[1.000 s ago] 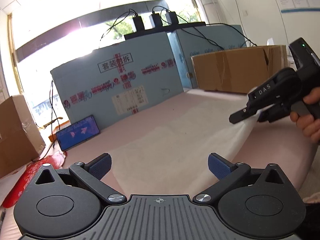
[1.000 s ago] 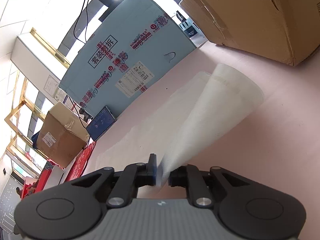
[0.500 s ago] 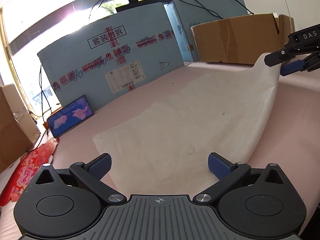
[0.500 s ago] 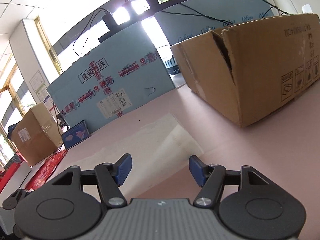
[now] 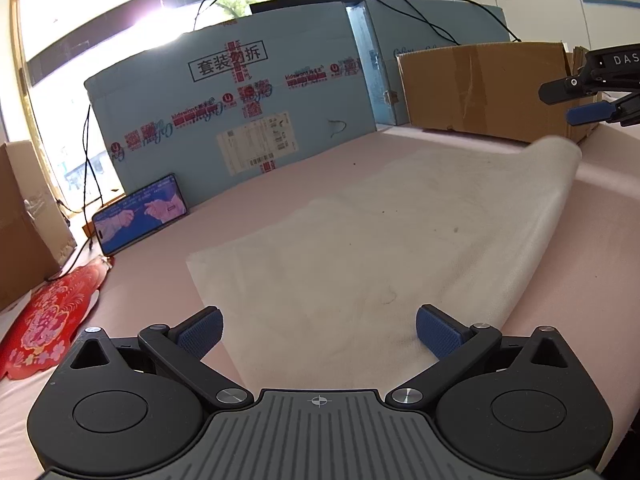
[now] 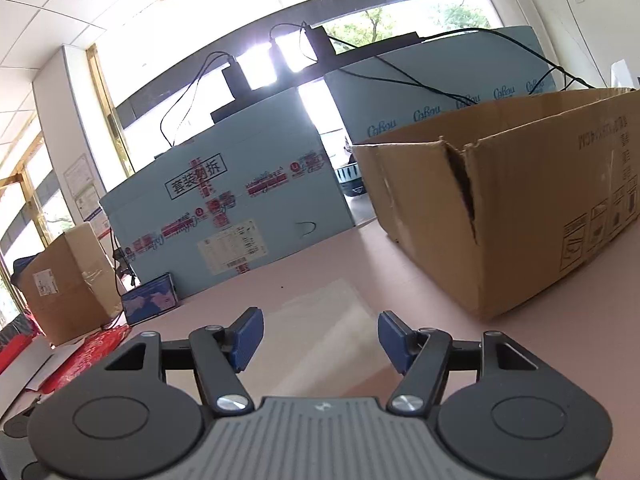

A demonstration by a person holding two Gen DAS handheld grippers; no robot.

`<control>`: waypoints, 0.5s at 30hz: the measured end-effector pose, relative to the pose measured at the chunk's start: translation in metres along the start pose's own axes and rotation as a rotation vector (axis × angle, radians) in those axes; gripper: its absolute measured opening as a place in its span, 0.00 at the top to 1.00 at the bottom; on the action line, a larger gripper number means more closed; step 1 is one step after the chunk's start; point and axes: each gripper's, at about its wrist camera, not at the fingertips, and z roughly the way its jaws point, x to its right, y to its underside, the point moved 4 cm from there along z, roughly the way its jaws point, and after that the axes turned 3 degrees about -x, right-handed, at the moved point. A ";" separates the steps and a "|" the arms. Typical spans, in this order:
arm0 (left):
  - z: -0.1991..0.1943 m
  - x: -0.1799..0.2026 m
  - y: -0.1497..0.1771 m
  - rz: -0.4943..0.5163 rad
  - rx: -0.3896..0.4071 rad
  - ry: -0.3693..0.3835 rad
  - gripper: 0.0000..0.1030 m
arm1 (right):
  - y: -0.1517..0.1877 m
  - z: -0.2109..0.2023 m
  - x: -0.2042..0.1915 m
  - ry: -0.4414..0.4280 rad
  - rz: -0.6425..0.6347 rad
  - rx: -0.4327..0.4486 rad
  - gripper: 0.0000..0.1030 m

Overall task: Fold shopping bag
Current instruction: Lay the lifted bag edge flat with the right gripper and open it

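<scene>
The shopping bag (image 5: 380,248) is a pale white sheet lying flat on the pink table (image 5: 280,200). Its far right edge curls up and over, with no gripper holding it. My left gripper (image 5: 318,332) hovers open over the bag's near edge, nothing between its blue pads. In the left wrist view my right gripper (image 5: 560,103) hangs open above that curled edge, apart from it. The right wrist view shows my right gripper (image 6: 320,338) open and empty, with the bag (image 6: 324,312) lying below and beyond its fingers.
A brown cardboard box (image 6: 520,208) stands close on the right. A large light-blue carton (image 5: 240,120) lines the back, with a lit phone (image 5: 140,216) leaning at its foot. A red decorated item (image 5: 48,320) lies at the left edge, near another brown box (image 6: 68,280).
My right gripper let go of the bag's corner, opened, rolled level and rose away to the right. The lifted flap sank back toward the table. My left gripper dipped a little toward the bag.
</scene>
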 end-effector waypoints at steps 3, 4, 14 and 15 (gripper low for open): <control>0.000 0.000 0.000 0.003 -0.002 -0.002 0.00 | 0.005 0.014 -0.009 0.008 -0.121 -0.079 0.35; 0.000 0.000 0.000 0.003 -0.004 -0.002 0.00 | 0.008 0.020 -0.014 0.016 -0.169 -0.105 0.34; 0.000 -0.002 0.001 0.010 -0.005 -0.005 0.00 | 0.044 0.055 -0.050 0.134 -0.523 -0.245 0.34; 0.000 -0.003 0.001 0.012 -0.006 -0.005 0.00 | 0.046 0.055 -0.050 0.144 -0.541 -0.242 0.30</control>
